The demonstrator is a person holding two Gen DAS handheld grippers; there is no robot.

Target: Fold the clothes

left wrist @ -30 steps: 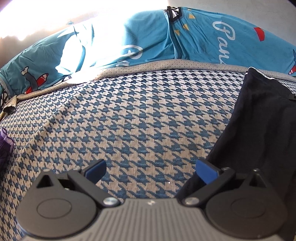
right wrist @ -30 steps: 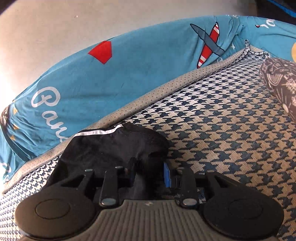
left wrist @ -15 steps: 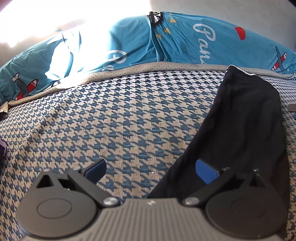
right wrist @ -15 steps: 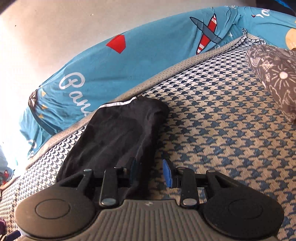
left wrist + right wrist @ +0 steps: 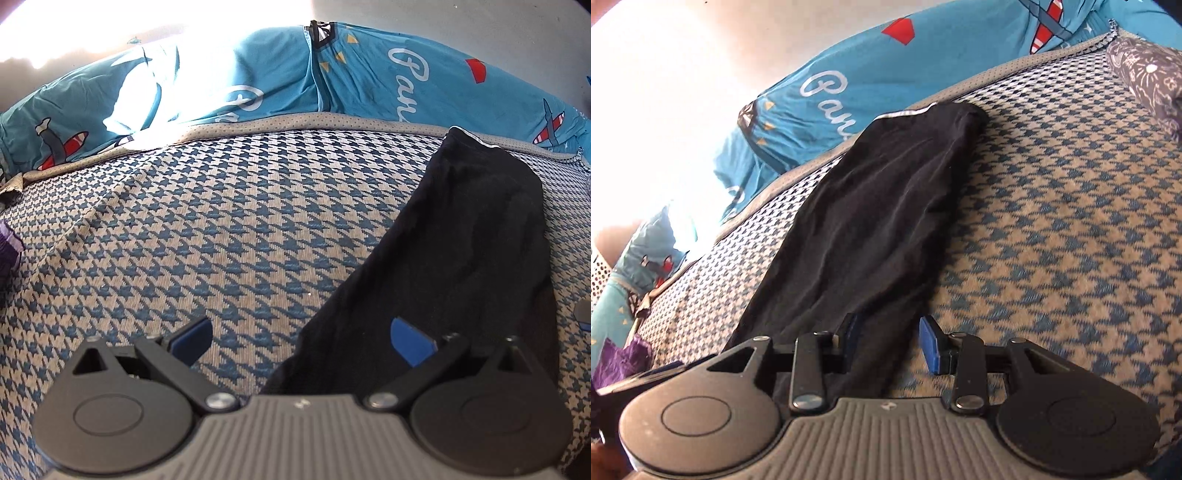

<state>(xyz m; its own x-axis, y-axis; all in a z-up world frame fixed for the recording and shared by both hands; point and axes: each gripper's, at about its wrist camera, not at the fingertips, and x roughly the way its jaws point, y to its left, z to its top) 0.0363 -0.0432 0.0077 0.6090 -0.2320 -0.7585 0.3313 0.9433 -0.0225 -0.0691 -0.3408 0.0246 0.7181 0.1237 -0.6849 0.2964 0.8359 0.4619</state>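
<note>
A long black garment (image 5: 480, 236) with a white trim at its far end lies stretched out as a narrow strip on the blue-and-beige houndstooth bed cover (image 5: 221, 229). My left gripper (image 5: 301, 339) is open wide at the strip's near end; its right finger is over the black cloth and its left finger over bare cover. In the right wrist view the same black garment (image 5: 879, 206) runs away from me. My right gripper (image 5: 890, 341) stands open, and the garment's near right edge lies in the gap between its blue pads (image 5: 929, 345), which are apart from it.
Teal bedding (image 5: 280, 74) printed with aeroplanes and white script is banked along the far edge. A grey patterned pillow (image 5: 1145, 77) lies at the far right, purple cloth (image 5: 624, 354) at the near left. Strong sunlight washes out the far left.
My right gripper has opened and let go of the black garment, then drawn back along it. The garment now lies flat and lengthened. My left gripper has shifted right, over its near end.
</note>
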